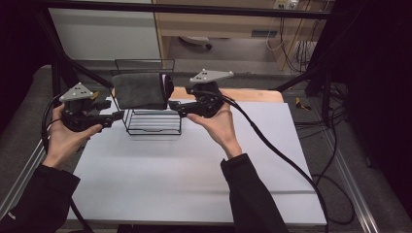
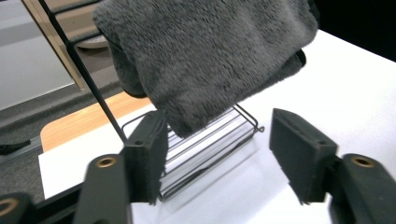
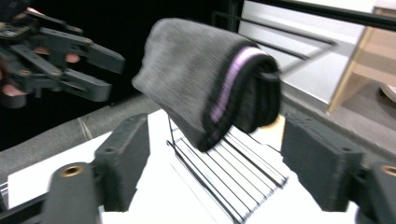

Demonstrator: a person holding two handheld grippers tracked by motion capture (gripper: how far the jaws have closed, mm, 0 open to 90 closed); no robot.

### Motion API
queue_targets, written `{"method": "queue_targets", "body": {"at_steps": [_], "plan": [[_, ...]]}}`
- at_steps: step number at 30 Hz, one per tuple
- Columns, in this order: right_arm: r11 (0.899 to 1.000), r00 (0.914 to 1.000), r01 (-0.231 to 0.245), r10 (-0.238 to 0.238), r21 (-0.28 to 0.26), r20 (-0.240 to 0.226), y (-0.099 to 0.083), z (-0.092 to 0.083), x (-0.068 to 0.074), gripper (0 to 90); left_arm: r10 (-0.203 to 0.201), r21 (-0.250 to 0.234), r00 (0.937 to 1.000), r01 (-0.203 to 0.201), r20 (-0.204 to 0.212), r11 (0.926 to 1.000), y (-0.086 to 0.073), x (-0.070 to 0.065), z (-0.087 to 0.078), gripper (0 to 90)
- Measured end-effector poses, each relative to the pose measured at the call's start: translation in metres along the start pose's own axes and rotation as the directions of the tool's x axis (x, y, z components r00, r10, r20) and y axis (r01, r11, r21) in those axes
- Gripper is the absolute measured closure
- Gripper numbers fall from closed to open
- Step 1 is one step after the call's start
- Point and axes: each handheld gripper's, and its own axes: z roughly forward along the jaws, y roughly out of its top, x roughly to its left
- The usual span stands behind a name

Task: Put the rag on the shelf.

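While draped over wire rack (image 1: pixel 153 121), grey towel (image 1: pixel 140 91) hangs free.

You are working in a lab or test room set up for recording, not in a home. Your table (image 1: pixel 194 170) has a plain white top laid over a wooden board and stands inside a black metal frame (image 1: pixel 63 60) whose bars cross above and to the sides. Black cables (image 1: pixel 335 194) loop over the grey carpet floor (image 1: pixel 374 145) on the right. At the far right a bundle of wires (image 1: pixel 296 43) hangs below a wall socket (image 1: pixel 285 4). Far behind stand a pale wooden desk (image 1: pixel 218 24) and a white panel (image 1: pixel 104 34).
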Motion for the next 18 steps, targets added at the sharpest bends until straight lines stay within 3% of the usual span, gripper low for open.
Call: {"method": "queue_targets", "body": {"at_steps": [7,18], "plan": [[1.000,0.9994,-0.028,0.028,-0.007,0.018,-0.018,-0.030,-0.014,8.8,-0.010,0.022,0.9999,0.010,0.006,0.9997,-0.014,-0.008,0.003,11.4],[0.997,0.9967,-0.061,0.059,0.036,0.056,-0.061,-0.062,-0.029,1.3,-0.010,0.013,0.9977,0.009,0.068,0.9999,-0.045,-0.029,0.020,5.4]]}}
